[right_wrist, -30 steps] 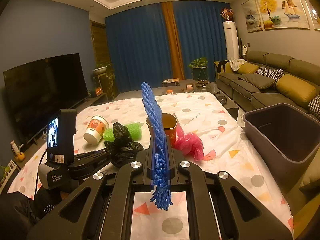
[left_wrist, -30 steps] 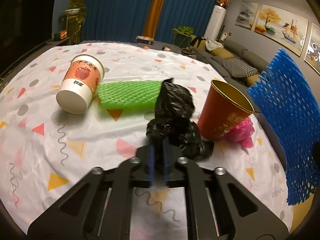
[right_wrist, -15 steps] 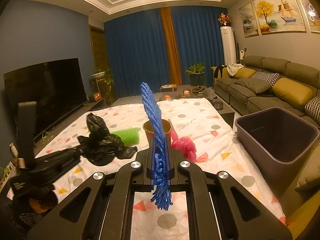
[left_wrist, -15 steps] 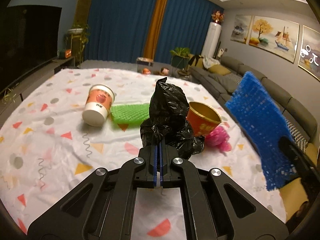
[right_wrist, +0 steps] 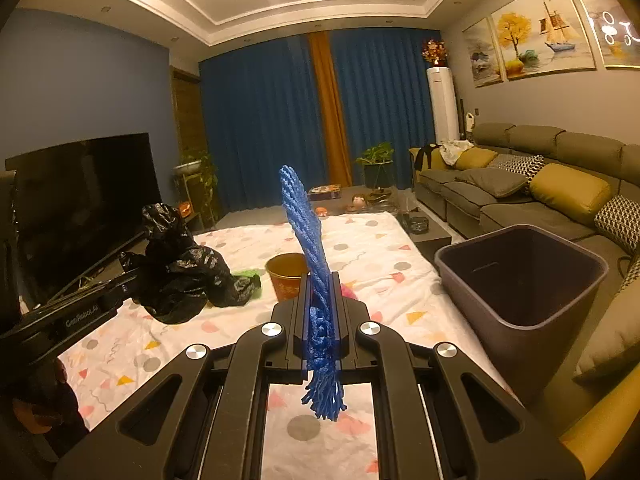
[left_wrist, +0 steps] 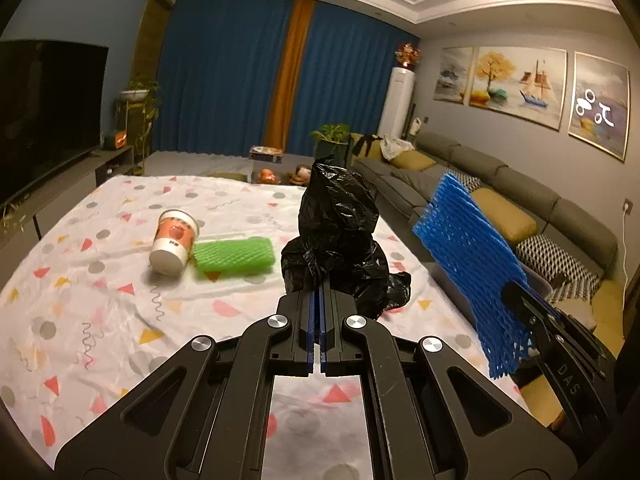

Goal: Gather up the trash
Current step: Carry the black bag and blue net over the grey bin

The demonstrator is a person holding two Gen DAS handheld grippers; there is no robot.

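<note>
Two hand-held grippers carry trash above a table spread with a white cloth printed in coloured triangles and dots. The left gripper is clamped tight on a crumpled black plastic bag, which hangs clear of the cloth; the right gripper is pinched narrow on a blue foam net sleeve that stands up between its fingers, its frayed end trailing below them. Only the left wrist view shows the white paper cup lying on its side at the far left of the table, with a green foam net sleeve just beside it on the right; from that view the blue sleeve appears broadside at right, held out over the table's right edge. Only the right wrist view shows the dark grey bin standing open just off the table's right edge, in front of the sofa, and the orange paper cup upright on the cloth, partly hidden behind the blue sleeve. There the black bag covers most of the green sleeve, and a scrap of pink plastic peeks out beside the gripper's fingers. Blue curtains, a dark television at left and framed paintings at right close the room.
</note>
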